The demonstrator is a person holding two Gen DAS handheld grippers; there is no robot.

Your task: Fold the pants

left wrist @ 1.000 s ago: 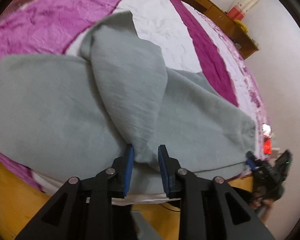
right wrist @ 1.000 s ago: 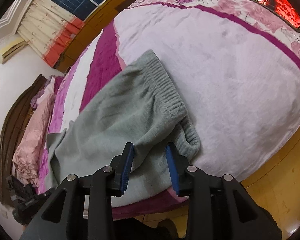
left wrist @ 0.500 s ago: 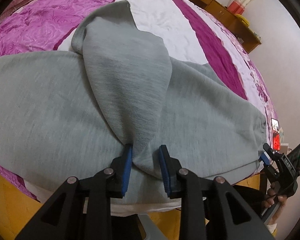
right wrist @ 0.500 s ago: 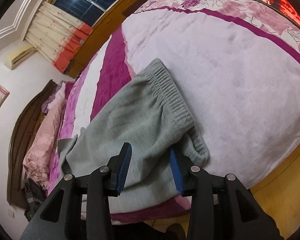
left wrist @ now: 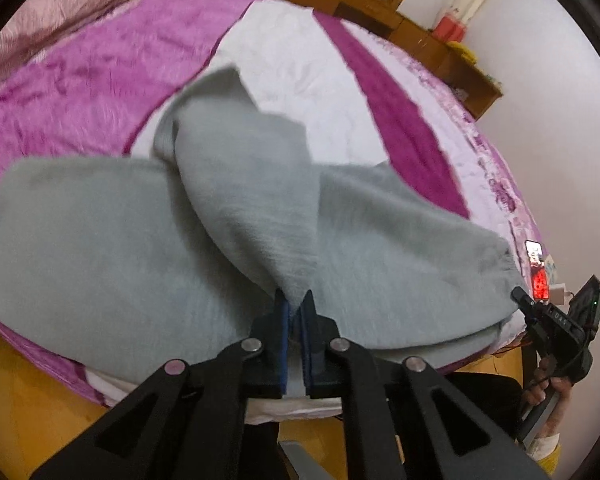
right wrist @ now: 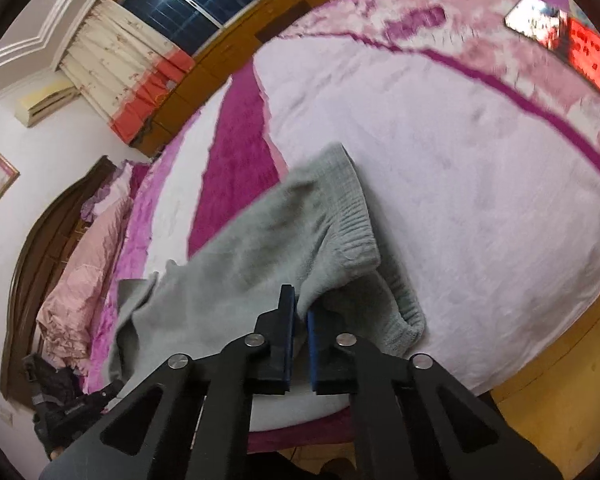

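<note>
Lying on the bed (left wrist: 292, 64) near its front edge, the grey pants (left wrist: 100, 248) are spread over the pink-and-white cover. The left gripper (left wrist: 295, 307) is clamped on a raised fold of the fabric, which is pulled up into a peak. The right gripper (right wrist: 301, 312) is pinched shut on cloth beside the ribbed waistband (right wrist: 352, 216). A phone (right wrist: 564, 36) is seen on the far side.

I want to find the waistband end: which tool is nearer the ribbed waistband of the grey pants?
Right. The right tool pinches the pants right beside the ribbed waistband; the left tool grips a fold farther along the fabric, away from it.
</note>
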